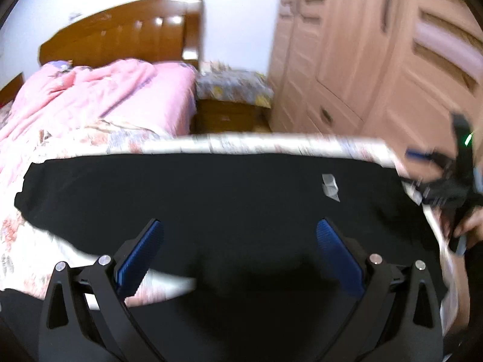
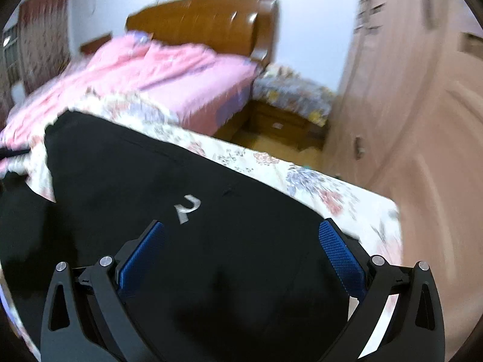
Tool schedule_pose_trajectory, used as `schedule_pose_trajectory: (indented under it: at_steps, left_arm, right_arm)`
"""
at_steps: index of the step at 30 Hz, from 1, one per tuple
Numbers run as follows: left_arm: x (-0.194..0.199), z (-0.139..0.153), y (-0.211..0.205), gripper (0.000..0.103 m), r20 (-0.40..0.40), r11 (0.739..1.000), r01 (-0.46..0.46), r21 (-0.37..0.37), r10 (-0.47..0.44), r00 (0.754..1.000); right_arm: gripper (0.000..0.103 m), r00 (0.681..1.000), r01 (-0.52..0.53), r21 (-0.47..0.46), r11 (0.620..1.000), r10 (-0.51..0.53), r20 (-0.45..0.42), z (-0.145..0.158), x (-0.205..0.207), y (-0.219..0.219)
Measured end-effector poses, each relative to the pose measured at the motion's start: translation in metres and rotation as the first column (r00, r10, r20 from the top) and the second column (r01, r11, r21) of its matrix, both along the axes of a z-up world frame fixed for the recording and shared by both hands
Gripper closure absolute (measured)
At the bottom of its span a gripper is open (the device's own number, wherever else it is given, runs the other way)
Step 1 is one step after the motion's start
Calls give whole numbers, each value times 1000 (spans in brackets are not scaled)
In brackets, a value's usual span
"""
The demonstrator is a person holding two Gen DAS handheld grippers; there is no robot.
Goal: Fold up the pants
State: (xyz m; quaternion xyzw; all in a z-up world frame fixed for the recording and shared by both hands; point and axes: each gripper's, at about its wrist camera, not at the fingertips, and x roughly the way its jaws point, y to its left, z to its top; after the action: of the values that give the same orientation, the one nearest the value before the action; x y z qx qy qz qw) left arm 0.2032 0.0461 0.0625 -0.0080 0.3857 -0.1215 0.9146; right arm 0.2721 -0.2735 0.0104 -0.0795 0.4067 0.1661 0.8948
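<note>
Black pants [image 1: 211, 199] lie spread across the floral bed sheet [image 1: 27, 241], with a small grey logo [image 1: 330, 187] near their right end. My left gripper [image 1: 240, 235] hovers open and empty over the pants' near edge. In the right wrist view the same pants [image 2: 151, 181] run from upper left to lower right, with the logo [image 2: 187, 206] just beyond the fingers. My right gripper [image 2: 241, 236] is open and empty above them. It also shows at the right edge of the left wrist view [image 1: 446, 181], held by a hand.
A pink quilt [image 1: 99, 96] is bunched toward the wooden headboard [image 1: 126, 33]. A wooden nightstand [image 1: 232, 114] under a floral cloth stands beside the bed. A tall wardrobe [image 1: 377, 54] fills the right side. The bed's far edge [image 2: 302, 175] drops to the floor.
</note>
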Motion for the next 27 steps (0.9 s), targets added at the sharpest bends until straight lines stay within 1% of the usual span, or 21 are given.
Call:
schedule_pose_trajectory:
  at_steps: [1,2,3,4,5,6,7,10,12,13,14,16,17,18,19,20,21,22,23,25,27]
  left_arm:
    - [13,-2,-2,2,-26,1000,12,-19,-13,1000]
    - [31,-4,-5,2,-60,996,79,-42,-82,995]
    - [42,-5,-9,2,-67,991,131,-36,-133,989]
    - [52,-7,-14,2,-63,987,158,13,-157,986]
    - [64,-9,-22,2,-45,980,156,124,-152,987]
    - [75,-13,-29,2,-33,964,172,204,-169,985]
    - [85,-15,-37,2,-36,948,211,237,-209,977]
    - [109,-23,-53,2,-68,917,313,245,-306,950]
    - [130,-32,-62,2,-115,893,393,218,-376,919]
    - [137,-36,-64,2,-131,880,426,211,-407,904]
    - [144,-42,-67,2,-143,857,468,217,-446,884]
    - [154,-50,-72,2,-159,812,543,215,-519,840]
    - [158,-54,-74,2,-171,787,582,206,-557,813]
    - [159,-56,-75,2,-179,768,610,195,-583,792]
    - [164,-58,-75,3,-184,753,630,189,-603,776]
    - [165,-58,-75,3,-185,737,650,187,-623,760]
    - [168,-59,-76,3,-186,725,664,184,-637,748]
    - [169,-59,-77,3,-188,712,680,177,-654,733]
    - [171,-60,-79,3,-191,696,697,173,-671,717]
    - [172,-60,-81,3,-192,677,714,179,-688,700]
    - [176,-62,-84,3,-199,650,740,171,-713,672]
  right_arm:
    - [4,1000,-17,-6,1000,17,-20,-5,13,1]
    - [4,999,-36,6,999,36,-27,-8,22,1]
    - [4,997,-56,2,998,56,-48,-14,34,0]
    - [4,995,-75,-7,997,74,-68,-21,45,-1]
    - [4,992,-92,-21,996,90,-88,-24,57,-1]
    - [4,988,-117,-21,993,114,-106,-29,66,-1]
    - [4,986,-136,-28,990,133,-99,-24,70,8]
    - [4,971,-194,-21,981,188,-149,-35,84,9]
    - [12,954,-236,10,972,233,-190,-43,88,9]
    - [23,948,-249,8,968,246,-202,-45,87,10]
    - [29,943,-258,7,966,254,-213,-48,86,10]
    - [31,937,-274,32,961,275,-215,-49,84,8]
    - [34,933,-283,44,958,286,-217,-49,83,7]
    - [38,930,-290,54,956,294,-218,-49,82,4]
    - [50,927,-301,67,951,308,-214,-48,81,3]
    - [65,930,-300,57,952,305,-206,-47,79,2]
    - [75,934,-298,34,954,298,-198,-45,76,2]
    - [89,941,-294,-2,956,289,-174,-42,70,2]
    - [92,949,-288,-21,957,282,-143,-37,63,1]
    - [93,958,-280,-45,959,277,-68,-21,40,2]
    - [93,961,-276,-76,958,278,7,-6,16,6]
